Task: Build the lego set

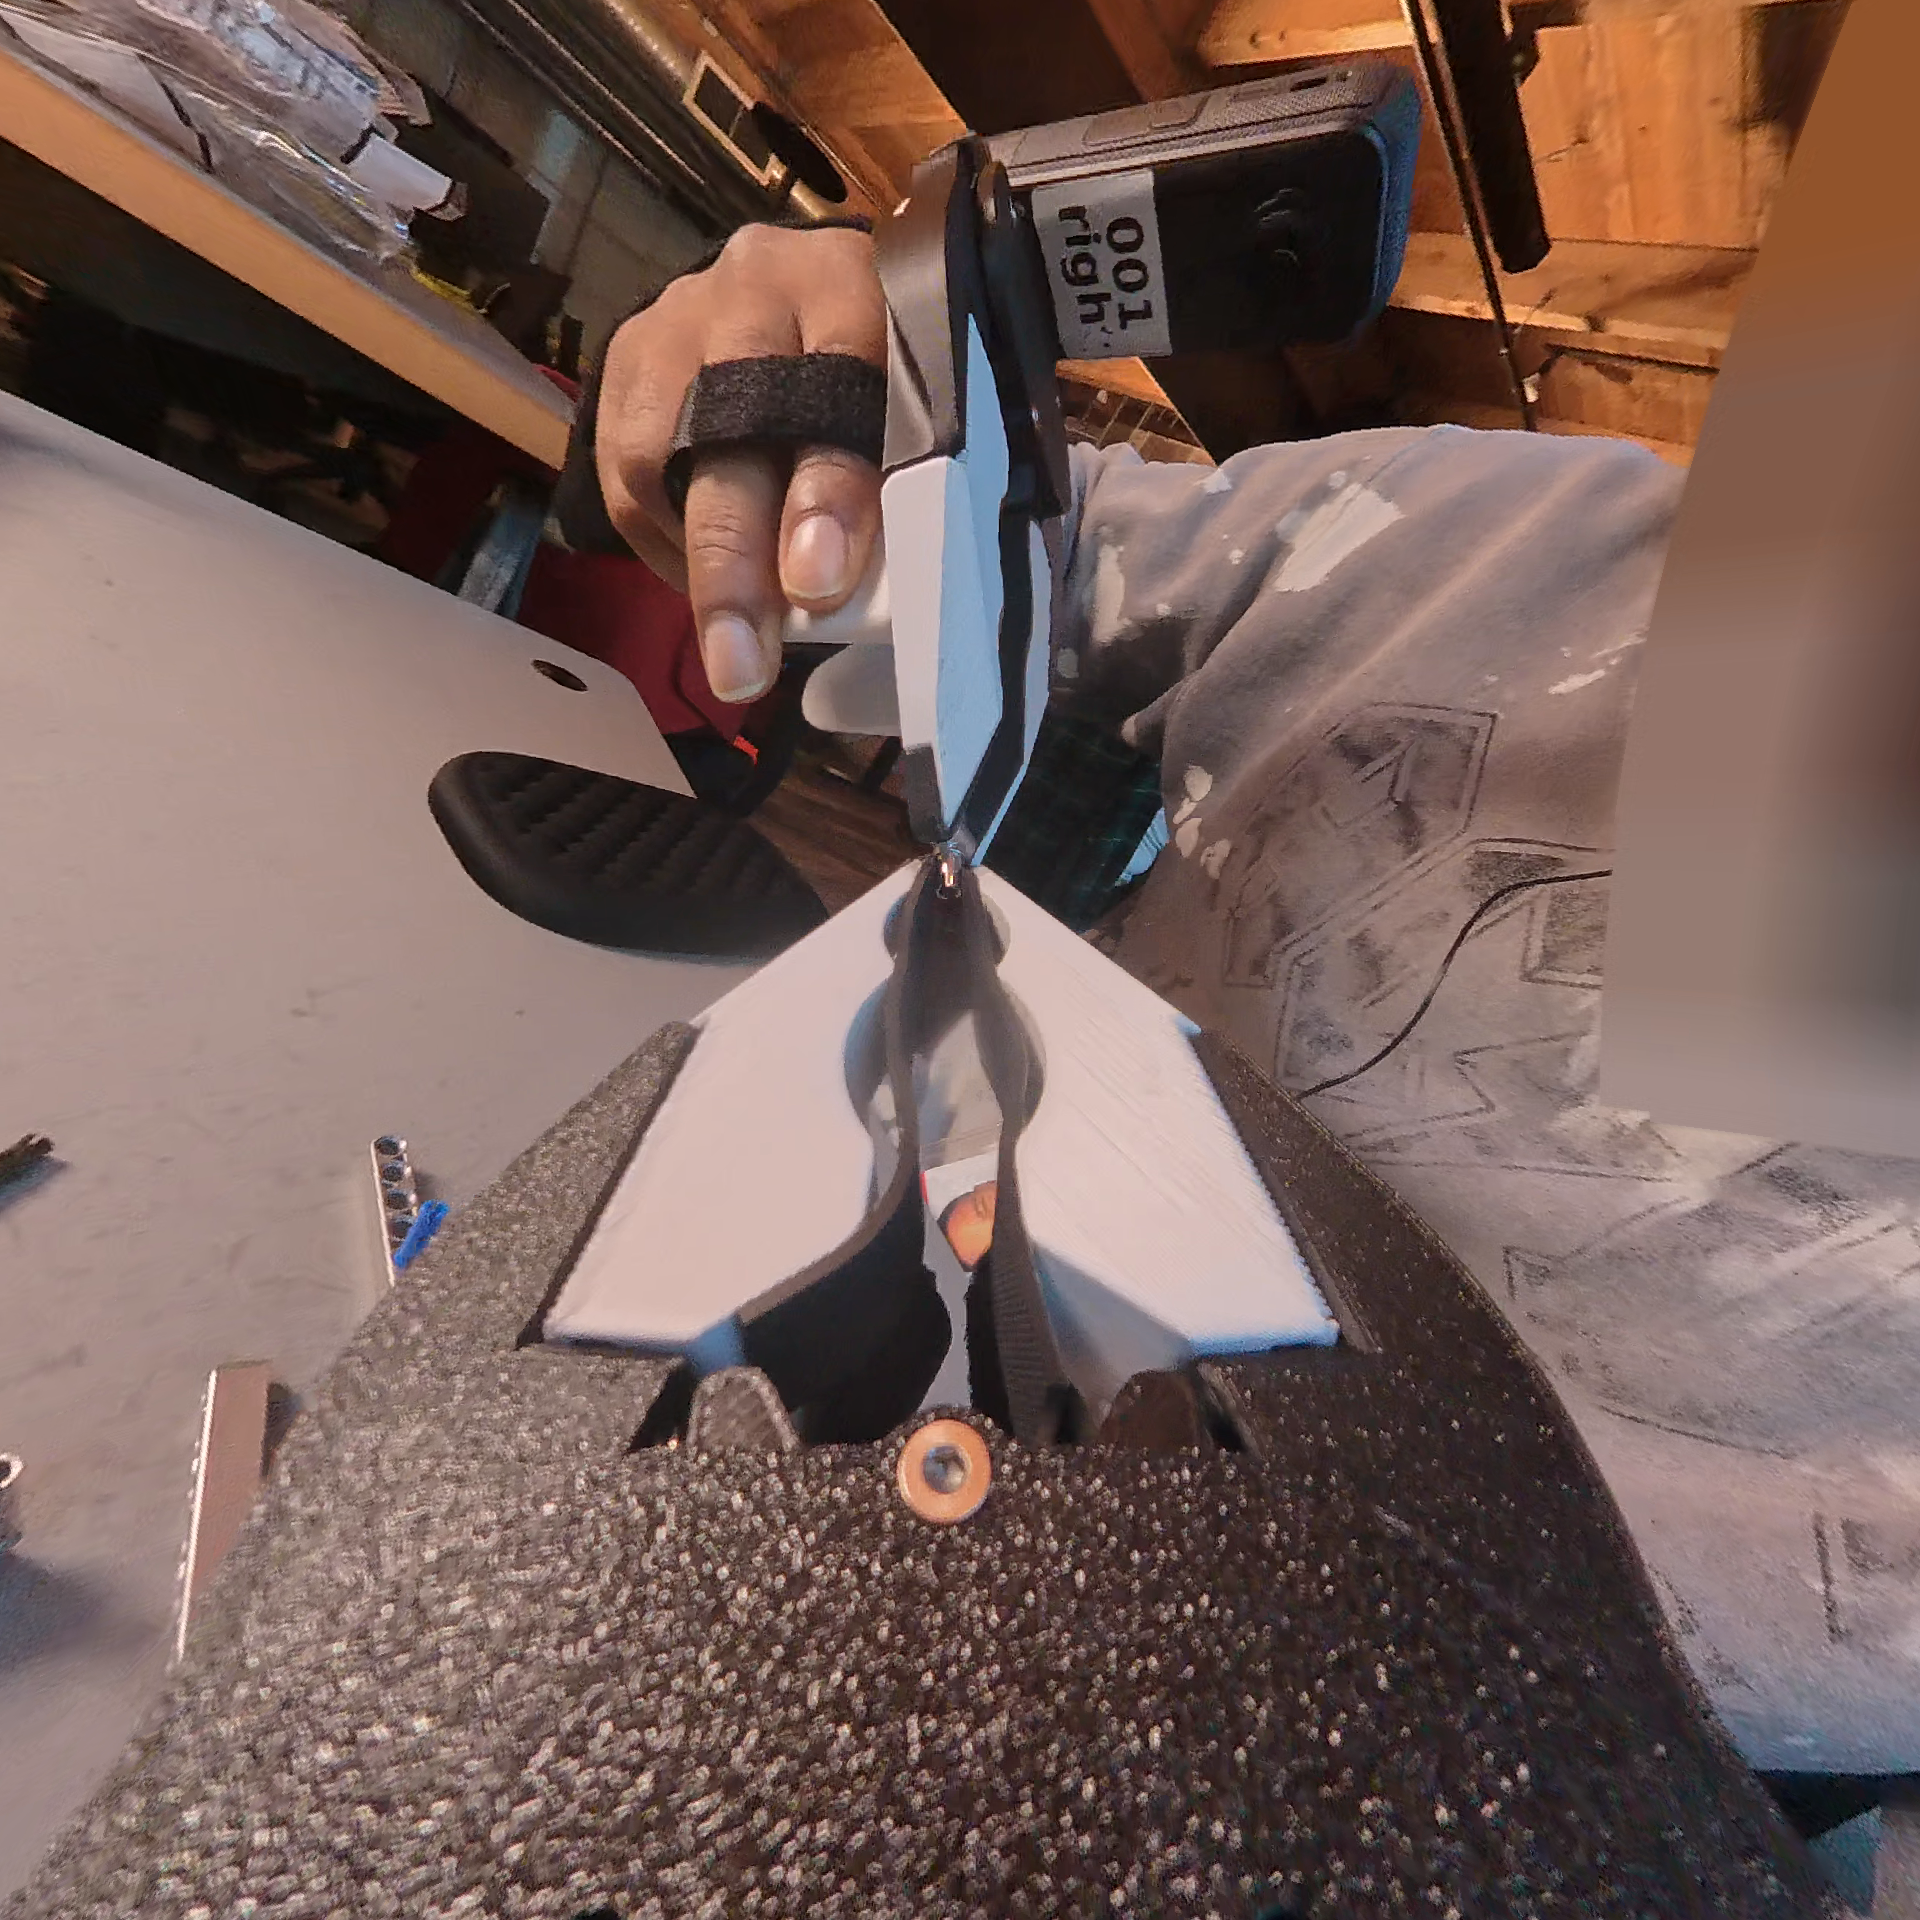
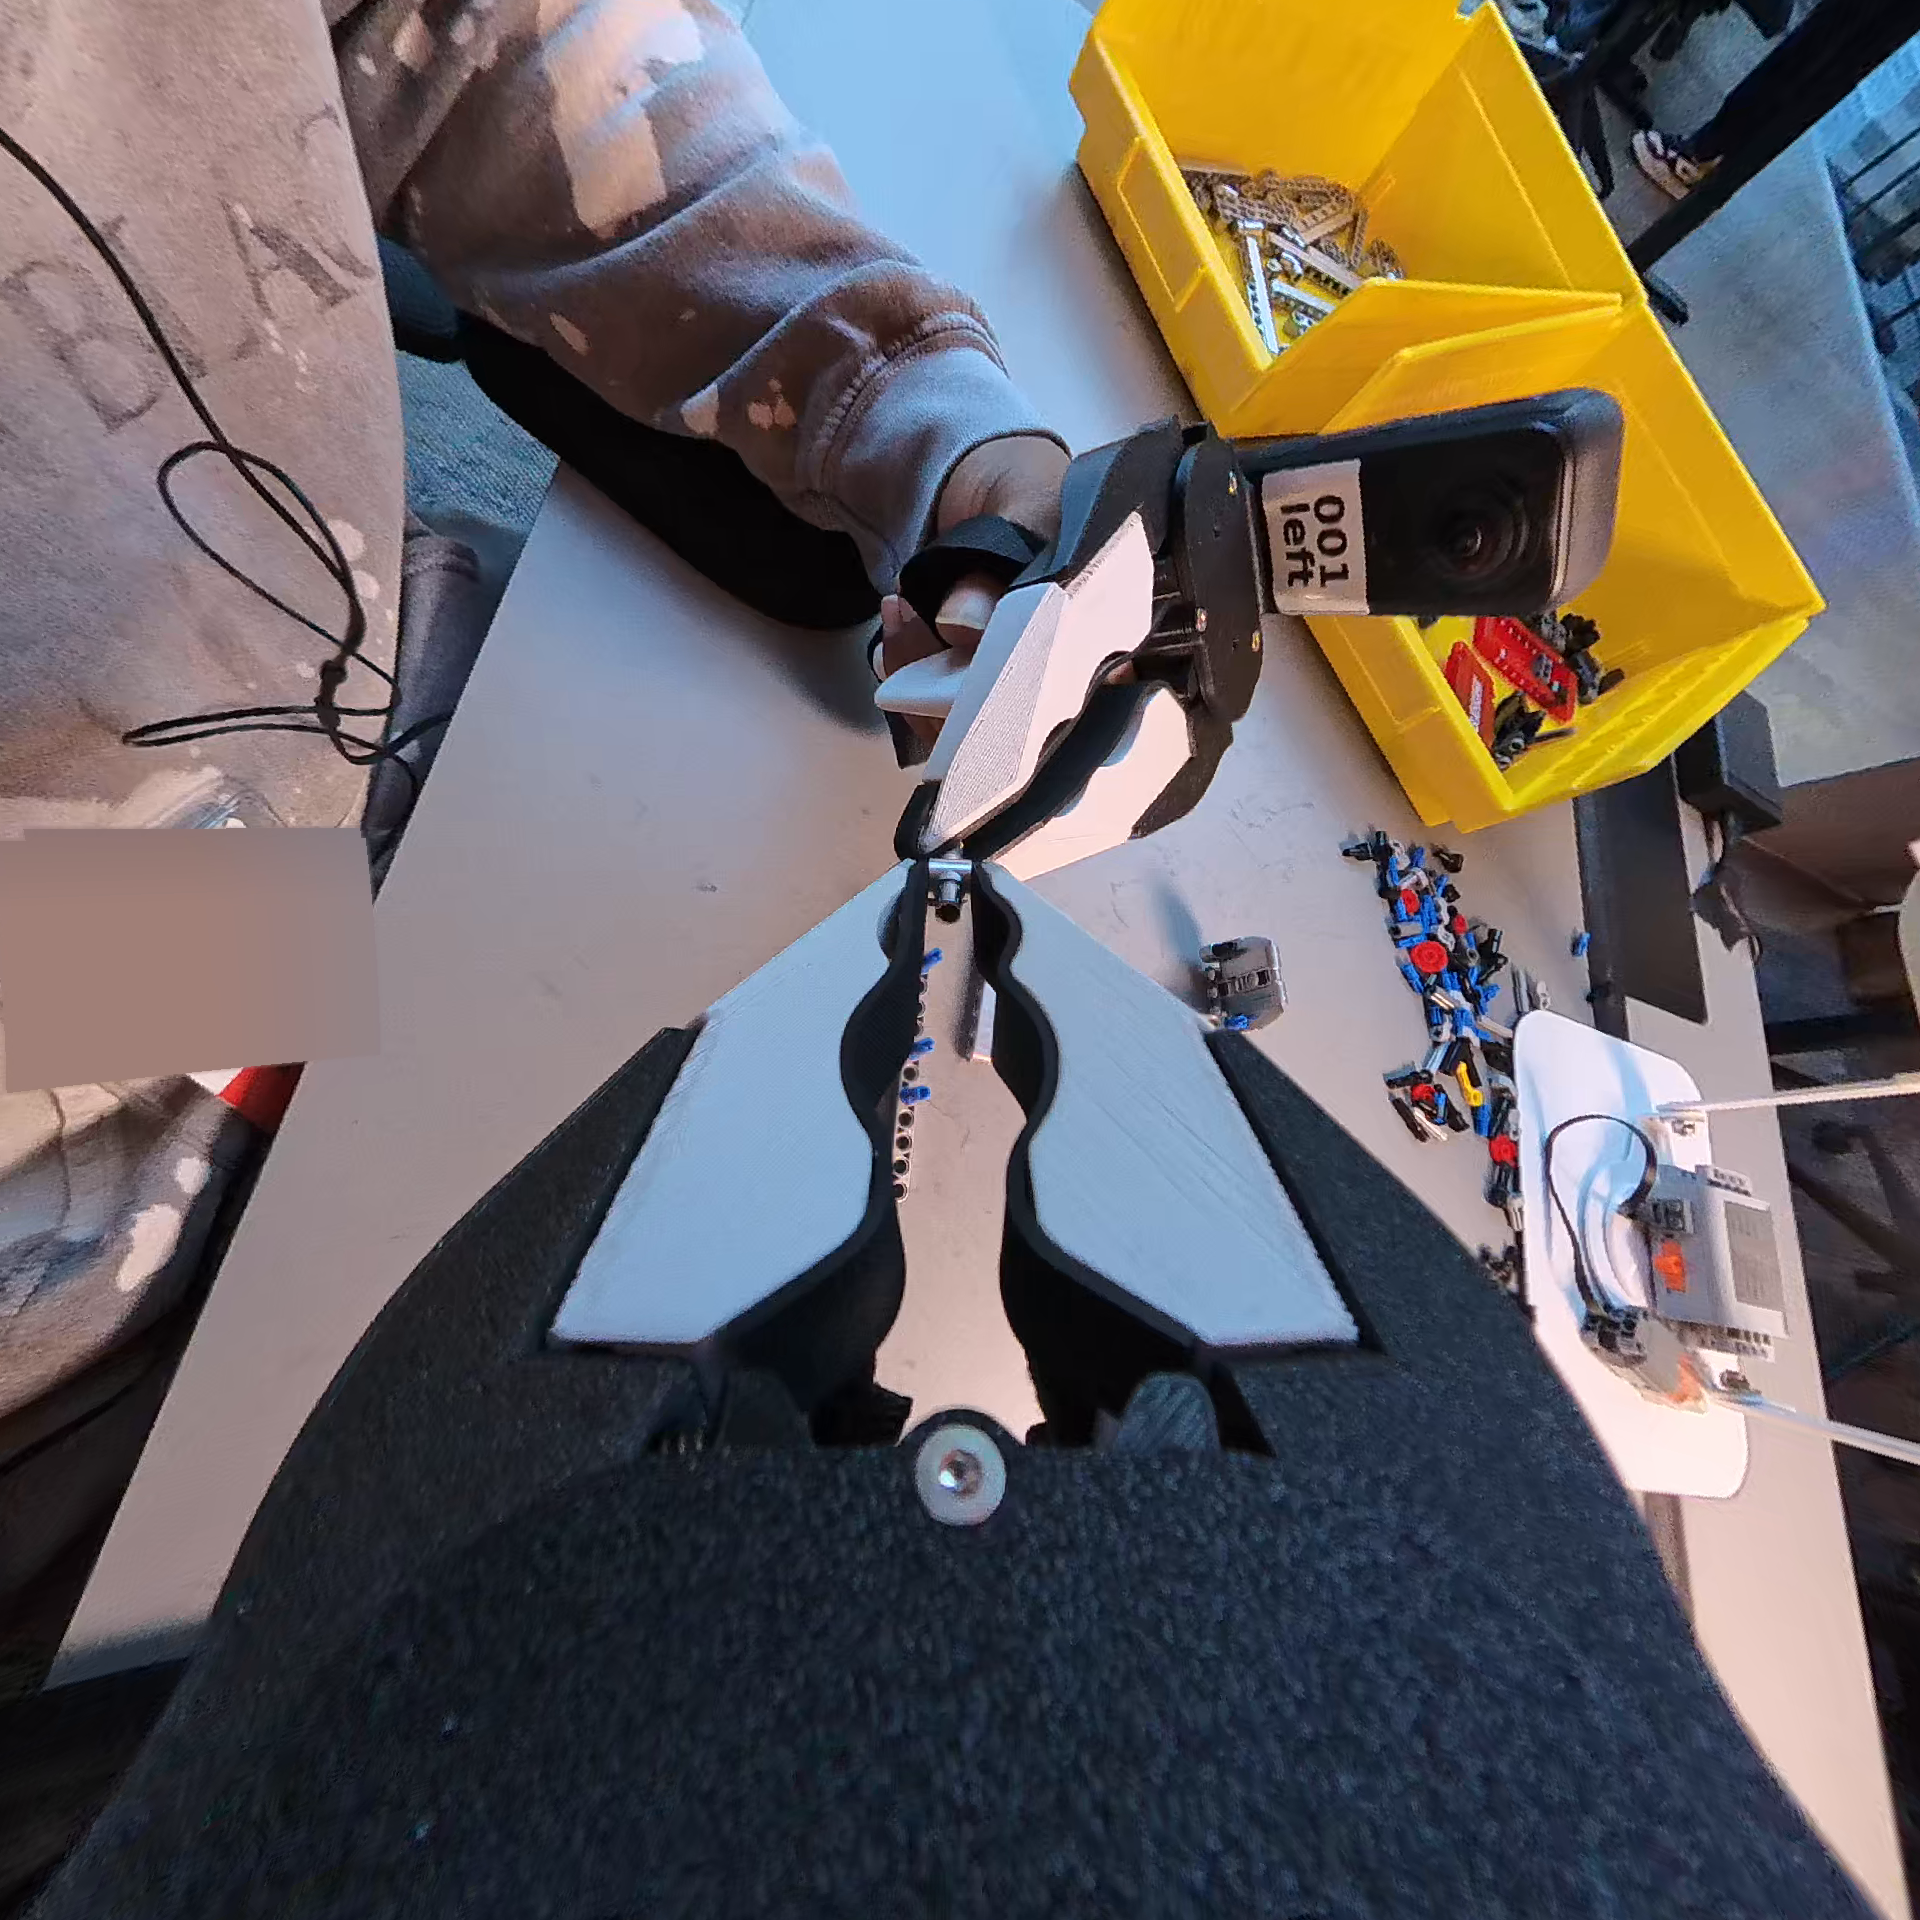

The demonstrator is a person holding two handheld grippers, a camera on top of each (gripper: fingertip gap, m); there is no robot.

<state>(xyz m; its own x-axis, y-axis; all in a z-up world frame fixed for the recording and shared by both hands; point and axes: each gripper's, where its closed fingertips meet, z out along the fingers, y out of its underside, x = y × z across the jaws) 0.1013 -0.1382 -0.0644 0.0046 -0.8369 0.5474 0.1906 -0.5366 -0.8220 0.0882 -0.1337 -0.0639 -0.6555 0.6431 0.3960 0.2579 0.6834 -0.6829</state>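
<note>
Grey and small, a metal pin (image 2: 948,878) sits pinched between the tips of my right gripper (image 2: 948,883) and my left gripper (image 1: 948,871), both closed on it tip to tip, above the white table (image 2: 644,790), with a perforated beam (image 2: 912,1081) lying beneath my right jaws.

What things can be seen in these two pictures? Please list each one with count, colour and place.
small pin: one, grey, pinched between both gripper tips
bins: two, yellow, far right of table
loose building parts: many, blue, black, red, right of table
perforated beam: one, grey, with blue pins, under right gripper
motor assembly: one, grey, on white tray
table: one, white
left gripper: shut on pin
right gripper: shut on pin
</note>
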